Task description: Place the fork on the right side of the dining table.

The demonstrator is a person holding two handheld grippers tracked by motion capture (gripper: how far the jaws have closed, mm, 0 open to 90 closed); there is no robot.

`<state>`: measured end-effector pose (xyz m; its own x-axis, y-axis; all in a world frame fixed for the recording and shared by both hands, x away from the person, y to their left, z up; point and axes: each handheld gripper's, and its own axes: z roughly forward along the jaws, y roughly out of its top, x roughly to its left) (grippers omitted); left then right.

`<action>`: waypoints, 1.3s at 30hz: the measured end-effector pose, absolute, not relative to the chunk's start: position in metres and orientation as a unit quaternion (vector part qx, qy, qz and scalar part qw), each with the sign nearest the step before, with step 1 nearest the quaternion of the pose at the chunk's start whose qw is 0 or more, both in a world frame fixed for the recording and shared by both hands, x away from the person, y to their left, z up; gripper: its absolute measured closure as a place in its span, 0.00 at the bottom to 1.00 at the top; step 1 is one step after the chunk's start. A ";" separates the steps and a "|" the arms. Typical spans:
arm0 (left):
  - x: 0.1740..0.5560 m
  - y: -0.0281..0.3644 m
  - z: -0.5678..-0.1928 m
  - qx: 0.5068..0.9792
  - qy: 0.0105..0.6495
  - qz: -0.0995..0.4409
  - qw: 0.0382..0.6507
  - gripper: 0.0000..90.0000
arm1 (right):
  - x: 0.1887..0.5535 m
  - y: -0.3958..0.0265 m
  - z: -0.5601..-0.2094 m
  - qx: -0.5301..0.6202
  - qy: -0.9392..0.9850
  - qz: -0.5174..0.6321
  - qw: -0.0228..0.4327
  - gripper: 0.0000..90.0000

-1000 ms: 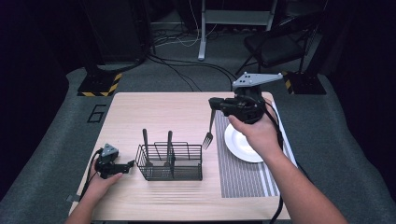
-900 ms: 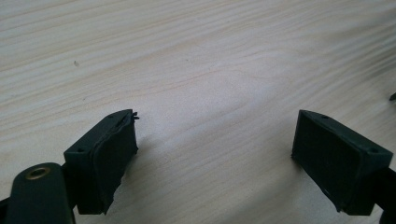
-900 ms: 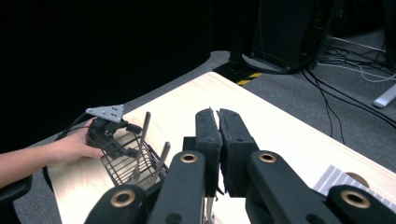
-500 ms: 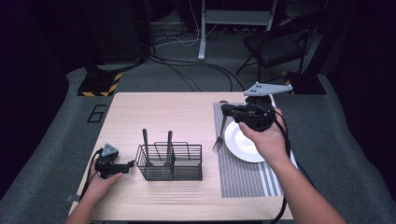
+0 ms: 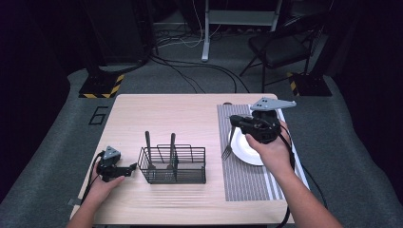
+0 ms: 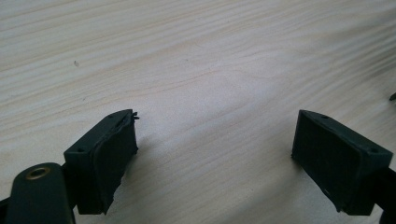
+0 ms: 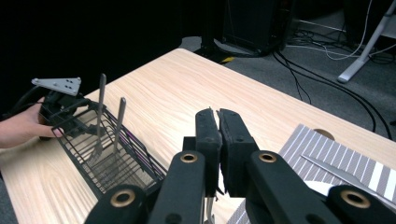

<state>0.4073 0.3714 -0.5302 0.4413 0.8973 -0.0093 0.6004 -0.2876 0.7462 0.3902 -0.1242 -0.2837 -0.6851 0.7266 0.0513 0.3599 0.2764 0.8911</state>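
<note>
Right gripper [image 5: 234, 124] is clamped on a fork [image 5: 228, 146], which hangs tines-down from the jaws over the striped mat [image 5: 244, 178], its tips at the left edge of the white plate [image 5: 247, 154]. Judging by this, the step in hand is setting the fork down beside the plate, a table-laying job with cutlery drawn from the wire basket [image 5: 172, 165]. The next move likely calls for lowering until the tines meet the mat, tilting the handle flat alongside the plate, and only then letting the jaws part; releasing early could drop the fork onto the plate rim.

Left gripper [image 5: 124, 169] rests on the table [image 5: 157, 114] just left of the basket, jaws spread wide with nothing between them.

From the high view the fork, plate and mat line up clearly. The right gripper view [image 7: 218, 140] looks the other way: its jaws stand pressed together, with a sliver of metal below them, and beyond them the basket [image 7: 107, 154] holds two upright utensils [image 7: 100, 116], with the other hand behind it. The left gripper view [image 6: 215, 149] gives bare wood grain between its open pads [image 6: 109, 163].
</note>
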 end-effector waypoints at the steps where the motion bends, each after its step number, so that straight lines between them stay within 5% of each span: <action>1: 0.407 0.371 -0.530 0.774 0.484 0.212 0.349 0.15 | 0.390 -0.125 -0.286 0.351 0.777 0.488 0.188 0.97; 39: 0.407 0.371 -0.530 0.774 0.484 0.212 0.349 0.15 | 0.383 -0.140 -0.355 0.395 0.763 0.461 0.221 0.97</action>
